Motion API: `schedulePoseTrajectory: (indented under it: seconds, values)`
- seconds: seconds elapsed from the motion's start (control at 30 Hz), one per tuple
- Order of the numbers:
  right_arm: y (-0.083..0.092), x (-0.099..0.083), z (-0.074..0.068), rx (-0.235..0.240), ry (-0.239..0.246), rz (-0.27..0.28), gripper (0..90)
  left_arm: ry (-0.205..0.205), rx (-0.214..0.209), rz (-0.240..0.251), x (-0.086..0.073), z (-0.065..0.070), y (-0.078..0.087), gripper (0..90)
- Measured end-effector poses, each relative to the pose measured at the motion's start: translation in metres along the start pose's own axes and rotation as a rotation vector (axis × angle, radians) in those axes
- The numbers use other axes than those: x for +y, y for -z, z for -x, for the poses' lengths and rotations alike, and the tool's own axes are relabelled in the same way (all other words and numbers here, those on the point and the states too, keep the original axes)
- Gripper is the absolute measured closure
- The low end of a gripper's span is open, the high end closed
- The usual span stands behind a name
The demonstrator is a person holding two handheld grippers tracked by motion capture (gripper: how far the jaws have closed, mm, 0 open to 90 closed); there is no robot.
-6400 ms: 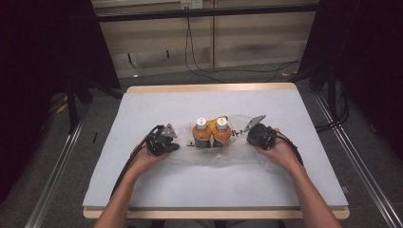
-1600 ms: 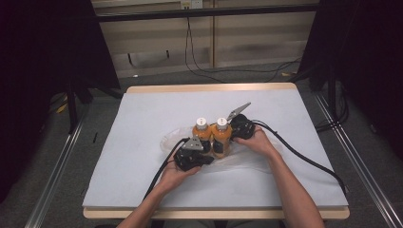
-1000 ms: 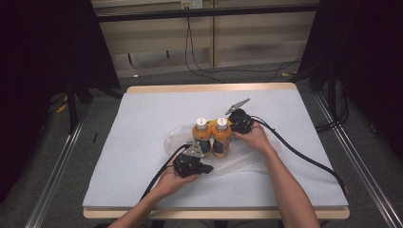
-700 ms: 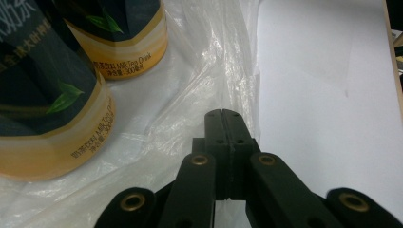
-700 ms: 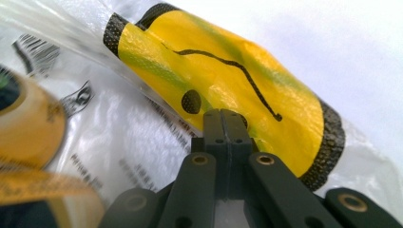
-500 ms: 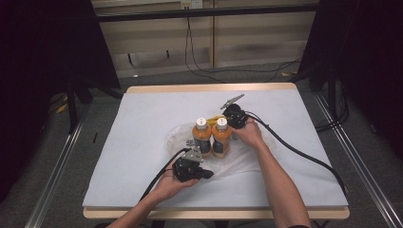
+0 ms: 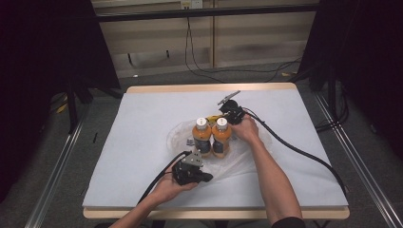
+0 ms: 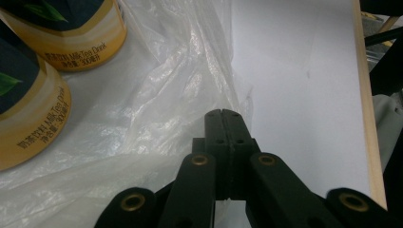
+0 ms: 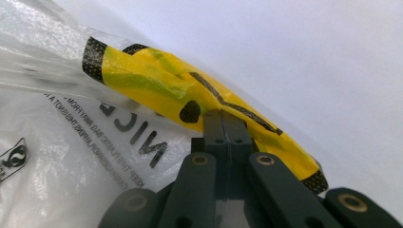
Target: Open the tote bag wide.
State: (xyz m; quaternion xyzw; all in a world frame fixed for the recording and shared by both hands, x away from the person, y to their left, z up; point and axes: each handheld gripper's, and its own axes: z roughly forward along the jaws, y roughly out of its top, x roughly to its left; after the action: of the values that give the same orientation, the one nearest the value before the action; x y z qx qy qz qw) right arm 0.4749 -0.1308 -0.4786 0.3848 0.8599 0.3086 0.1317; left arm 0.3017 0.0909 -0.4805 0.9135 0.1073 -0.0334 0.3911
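Two orange drink bottles (image 7: pixel 202 137) (image 7: pixel 221 137) with white caps stand upright side by side on a clear plastic bag (image 7: pixel 242 164) in the middle of the white table (image 7: pixel 142 123). My left gripper (image 7: pixel 208 178) lies on the near side of the bottles. Its jaws (image 8: pixel 222 114) are shut, with the bag's near edge (image 8: pixel 157 95) pinched at their tips. Behind the bottles, my right gripper (image 7: pixel 219 117) is shut on the bag's yellow-and-black band (image 9: pixel 157 80). The right gripper (image 9: pixel 222 116) has its jaws pressed together on that band.
The table's wooden front edge (image 7: pixel 214 213) runs just below my left hand. Black cables (image 7: pixel 294 147) trail from the right gripper across the table's right side. Metal rails (image 7: pixel 52 175) flank the table on the floor.
My right gripper has moved a little farther from me with the bag's yellow band in it. The left gripper and the bottles have stayed almost where they were.
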Motion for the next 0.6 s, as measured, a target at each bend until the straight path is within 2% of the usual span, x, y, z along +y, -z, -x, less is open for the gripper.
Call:
schedulePoseTrajectory:
  seconds: [0.07,0.1,0.17,0.27,0.37,0.4,0.43,0.5,0.53,0.57,0.6]
  values:
    - [-0.0010,0.0013,0.0009,-0.011,0.003,-0.001,90.0,-0.011,0.005,-0.028,0.0005,0.0002,0.0022,90.0]
    - [-0.0016,0.0020,0.0011,-0.015,-0.001,-0.002,90.0,0.002,0.002,-0.009,-0.0004,0.0010,0.0011,90.0]
    - [-0.0037,0.0040,0.0023,-0.036,0.005,0.003,90.0,-0.002,0.000,-0.022,-0.0001,0.0009,0.0023,90.0]
    - [-0.0061,0.0062,0.0036,-0.054,0.004,0.005,90.0,0.004,-0.008,-0.015,-0.0016,0.0009,0.0029,90.0]
    - [-0.0076,0.0084,0.0038,-0.073,0.000,0.001,90.0,0.035,-0.031,0.016,-0.0045,-0.0014,0.0021,90.0]
    - [-0.0082,0.0093,0.0039,-0.080,0.001,0.002,90.0,0.039,-0.037,0.004,-0.0045,-0.0026,0.0032,90.0]
    - [-0.0079,0.0097,0.0033,-0.087,-0.013,-0.010,90.0,0.040,-0.038,0.012,-0.0048,-0.0025,0.0027,90.0]
    - [-0.0083,0.0097,0.0052,-0.081,-0.025,0.000,90.0,0.019,-0.023,-0.003,-0.0030,-0.0009,0.0031,90.0]
    - [-0.0080,0.0092,0.0056,-0.076,-0.036,0.002,90.0,0.020,-0.020,0.008,-0.0032,-0.0008,0.0021,90.0]
    - [-0.0076,0.0090,0.0055,-0.066,-0.048,0.005,90.0,0.024,-0.025,-0.010,-0.0025,-0.0018,0.0033,90.0]
    - [-0.0072,0.0088,0.0052,-0.057,-0.051,0.004,90.0,0.030,-0.027,-0.006,-0.0025,-0.0039,0.0033,90.0]
